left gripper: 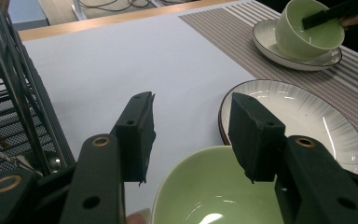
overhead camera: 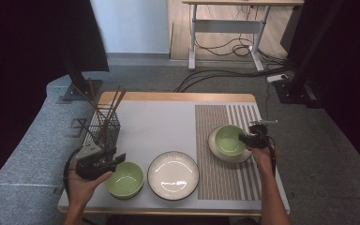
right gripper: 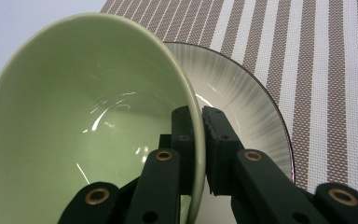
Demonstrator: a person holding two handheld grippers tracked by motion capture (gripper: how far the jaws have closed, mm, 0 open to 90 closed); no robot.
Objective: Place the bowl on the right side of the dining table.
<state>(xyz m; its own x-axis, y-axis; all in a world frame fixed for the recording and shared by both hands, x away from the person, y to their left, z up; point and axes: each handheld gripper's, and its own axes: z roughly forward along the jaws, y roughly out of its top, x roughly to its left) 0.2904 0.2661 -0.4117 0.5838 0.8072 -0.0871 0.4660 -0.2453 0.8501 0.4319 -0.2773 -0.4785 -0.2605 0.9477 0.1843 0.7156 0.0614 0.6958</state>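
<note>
high view: the right gripper (overhead camera: 246, 138) is pinching the near right rim of a green bowl (overhead camera: 228, 139), which is sitting on a white plate (overhead camera: 215, 149) on the striped mat (overhead camera: 225, 178) at the right of the table (overhead camera: 164, 126). the left gripper (overhead camera: 117, 161) is hovering at the near left, just beside a second green bowl (overhead camera: 125, 179). a larger white plate (overhead camera: 173, 175) is lying between the two bowls, and a wire basket (overhead camera: 104, 126) holding sticks is standing at the left.

left gripper view: the jaws are standing wide apart, released, holding nothing, above the far rim of the second green bowl (left gripper: 214, 191). the larger plate (left gripper: 307, 126) is lying to the right, the basket (left gripper: 14, 121) to the left. farther off, the first bowl (left gripper: 303, 32) is tilting on its plate (left gripper: 272, 44).

right gripper view: the jaws are clamping the wall of the green bowl (right gripper: 84, 116), one inside, one outside. the bowl is leaning over its plate (right gripper: 233, 98) on the mat (right gripper: 326, 70).
</note>
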